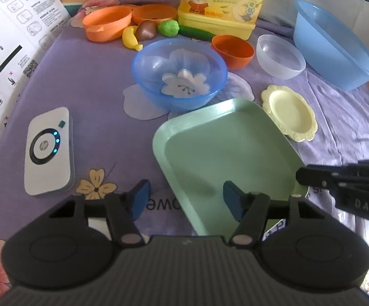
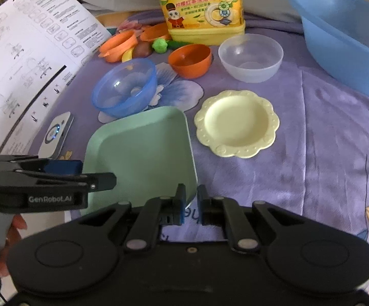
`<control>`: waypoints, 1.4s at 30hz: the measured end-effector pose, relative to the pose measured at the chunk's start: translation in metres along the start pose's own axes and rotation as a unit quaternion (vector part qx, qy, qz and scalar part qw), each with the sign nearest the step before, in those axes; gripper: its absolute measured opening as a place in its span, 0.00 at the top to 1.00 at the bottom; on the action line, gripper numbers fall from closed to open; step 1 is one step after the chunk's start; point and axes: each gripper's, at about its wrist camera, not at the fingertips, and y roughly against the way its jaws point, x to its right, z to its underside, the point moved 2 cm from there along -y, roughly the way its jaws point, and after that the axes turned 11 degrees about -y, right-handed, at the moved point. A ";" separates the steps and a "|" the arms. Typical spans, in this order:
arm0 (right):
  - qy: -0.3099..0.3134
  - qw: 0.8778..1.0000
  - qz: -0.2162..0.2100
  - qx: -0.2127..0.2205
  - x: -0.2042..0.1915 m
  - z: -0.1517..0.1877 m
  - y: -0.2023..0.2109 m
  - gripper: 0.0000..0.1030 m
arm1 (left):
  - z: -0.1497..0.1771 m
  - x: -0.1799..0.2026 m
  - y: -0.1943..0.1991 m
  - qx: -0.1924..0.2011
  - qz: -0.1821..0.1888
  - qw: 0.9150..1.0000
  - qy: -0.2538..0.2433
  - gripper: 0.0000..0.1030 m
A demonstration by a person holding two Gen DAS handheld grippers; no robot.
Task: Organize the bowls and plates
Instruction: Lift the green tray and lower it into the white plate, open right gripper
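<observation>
A green square plate lies on the purple cloth. My right gripper is shut on its near right edge; it shows in the left wrist view. My left gripper is open and empty, straddling the plate's left edge; it shows in the right wrist view. A yellow scalloped plate lies to the right. A blue bowl, an orange bowl and a clear bowl stand behind.
A large blue basin is at the back right. A yellow detergent bottle, orange dishes and toy food stand at the back. A white device and a paper sheet lie left.
</observation>
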 end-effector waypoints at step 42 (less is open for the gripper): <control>0.007 0.999 -0.039 -0.030 -0.111 0.068 0.068 0.85 | 0.063 -0.040 0.117 0.036 -0.034 0.999 -0.017 0.64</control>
